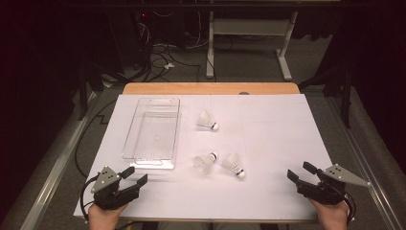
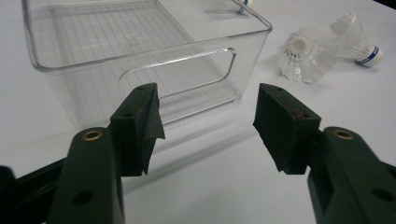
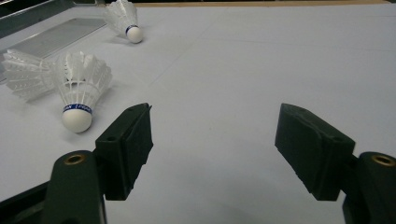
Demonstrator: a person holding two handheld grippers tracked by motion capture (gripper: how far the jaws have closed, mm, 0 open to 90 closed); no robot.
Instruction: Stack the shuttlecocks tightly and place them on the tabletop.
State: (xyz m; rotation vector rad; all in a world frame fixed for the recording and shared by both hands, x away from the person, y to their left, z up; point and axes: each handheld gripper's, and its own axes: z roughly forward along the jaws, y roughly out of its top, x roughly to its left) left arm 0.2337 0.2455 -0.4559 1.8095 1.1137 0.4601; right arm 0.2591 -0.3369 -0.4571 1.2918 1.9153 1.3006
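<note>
Shuttlecock (image 3: pixel 78 95), blue lettered band, unreadable

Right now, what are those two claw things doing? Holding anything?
Left gripper: open, holding nothing, near the clear bin.
Right gripper: open, holding nothing, above the table.

The left gripper (image 1: pixel 134 176) and right gripper (image 1: pixel 300 171) are held low at the near corners, jaws spread wide, each gripped by a hand (image 1: pixel 103 214).
</note>
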